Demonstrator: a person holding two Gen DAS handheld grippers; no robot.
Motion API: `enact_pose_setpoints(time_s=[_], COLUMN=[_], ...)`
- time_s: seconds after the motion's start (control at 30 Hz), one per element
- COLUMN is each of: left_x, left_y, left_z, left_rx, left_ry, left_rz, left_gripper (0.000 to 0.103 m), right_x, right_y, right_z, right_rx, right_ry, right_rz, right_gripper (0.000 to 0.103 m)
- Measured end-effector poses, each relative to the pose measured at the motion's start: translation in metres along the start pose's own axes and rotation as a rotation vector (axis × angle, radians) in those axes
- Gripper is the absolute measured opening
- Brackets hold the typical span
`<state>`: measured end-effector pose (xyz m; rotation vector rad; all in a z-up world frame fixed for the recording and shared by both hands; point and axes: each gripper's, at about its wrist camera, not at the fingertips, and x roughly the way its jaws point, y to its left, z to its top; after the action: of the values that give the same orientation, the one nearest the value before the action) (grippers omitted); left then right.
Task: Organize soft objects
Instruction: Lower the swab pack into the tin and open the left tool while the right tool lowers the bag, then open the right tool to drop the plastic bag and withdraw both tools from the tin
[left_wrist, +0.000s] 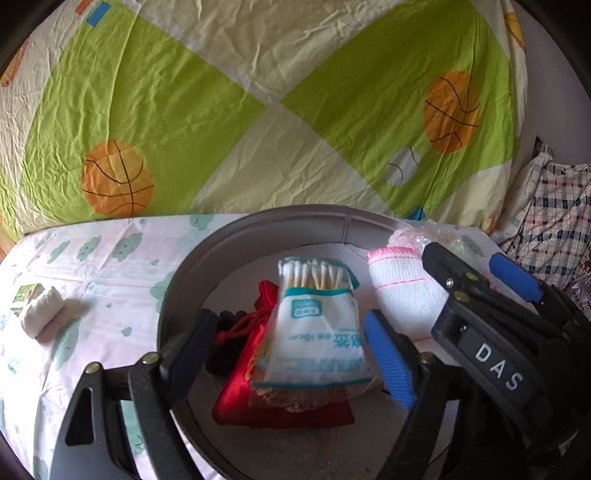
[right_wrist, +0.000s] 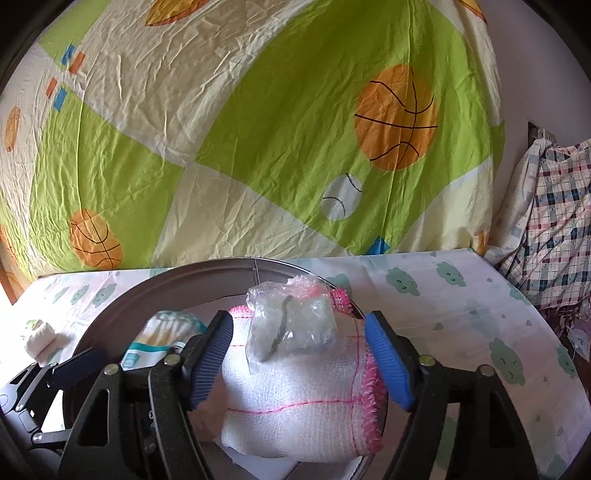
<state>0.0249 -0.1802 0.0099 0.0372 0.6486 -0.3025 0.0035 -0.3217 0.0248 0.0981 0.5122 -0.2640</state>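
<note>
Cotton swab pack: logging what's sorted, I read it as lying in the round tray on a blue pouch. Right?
Not quite. The cotton swab pack does lie in the round tray, but the pouch under it is red, as the left wrist view shows.

Left gripper (left_wrist: 291, 354) and right gripper (right_wrist: 299, 356) side by side, jaws spread wide, gripping nothing.

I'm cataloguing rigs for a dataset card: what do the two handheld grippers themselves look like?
Both the left gripper and the right gripper have black plastic linkage arms with brass-coloured rivets and ribbed blue fingers. The right one's body carries white "DAS" lettering. No cables or sleeves show.
</note>
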Motion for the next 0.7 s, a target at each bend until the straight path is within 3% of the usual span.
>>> enact_pose_setpoints(time_s=[0.07,0.3,0.7], left_x=[-0.008,-0.022,-0.026], left_y=[-0.003,-0.002,0.020], left_z=[-0.003,-0.007,-0.017], left_rx=[0.022,0.046,-0.033], left_ry=[-0.060,-0.176,-0.195], left_rz=[0.051,0.126,0.135], left_gripper=[0.103,0.103,0.103], right_x=[-0.004,-0.011,-0.022], right_y=[0.000,0.005,0.005], right_z=[0.000,-0.003,-0.009], right_rx=[0.003,-0.022,-0.012], right_ry=[-0.014,-0.021,-0.051], right_rz=[0.007,-0.011,0.013], right_gripper=[0.079,0.080,0.081])
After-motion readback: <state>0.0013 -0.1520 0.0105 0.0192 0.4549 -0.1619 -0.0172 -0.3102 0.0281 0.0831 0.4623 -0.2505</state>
